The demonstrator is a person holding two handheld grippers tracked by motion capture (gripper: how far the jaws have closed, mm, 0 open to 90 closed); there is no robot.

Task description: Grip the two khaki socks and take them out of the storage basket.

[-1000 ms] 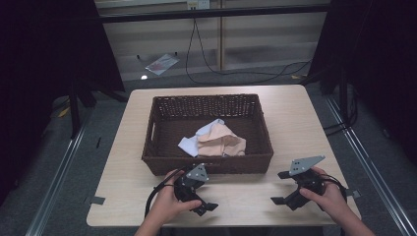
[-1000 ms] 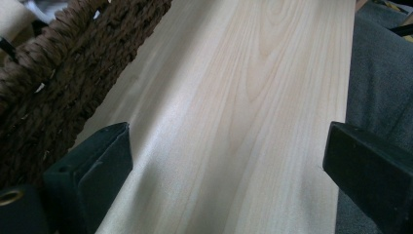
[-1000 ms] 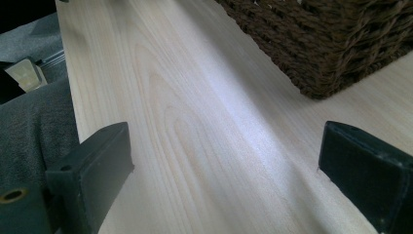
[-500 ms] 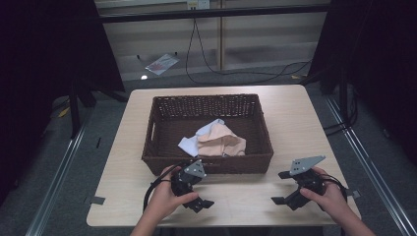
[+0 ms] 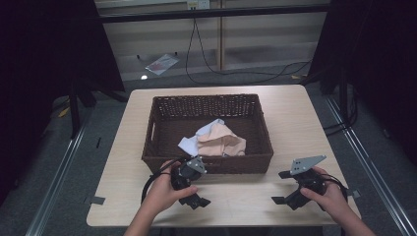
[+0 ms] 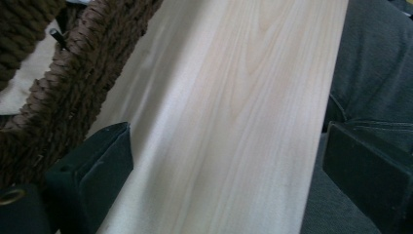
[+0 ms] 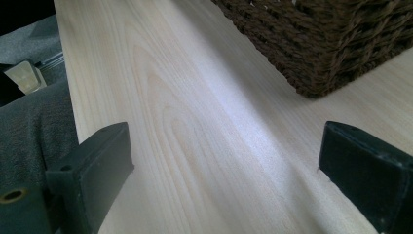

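Looking down from the high view, a dark wicker basket [image 5: 208, 128] sat mid-table [image 5: 295, 118], holding a peach cloth [image 5: 221, 143] over a white one [image 5: 189, 145]. The left gripper [image 5: 193, 189] lay just beside the basket's near wall; the right gripper [image 5: 284, 189] rested well apart, near the table's right corner. Cables [image 5: 236, 73] trailed on the grey floor beyond the basket.

The left gripper view had jaws spread, woven wall [image 6: 63, 92] touching one jaw.

The right gripper view had jaws released over pale wood [image 7: 195, 136], basket corner [image 7: 331, 44] ahead.

Left gripper [image 5: 192, 187] and right gripper [image 5: 282, 188], both low, fingers wide apart.
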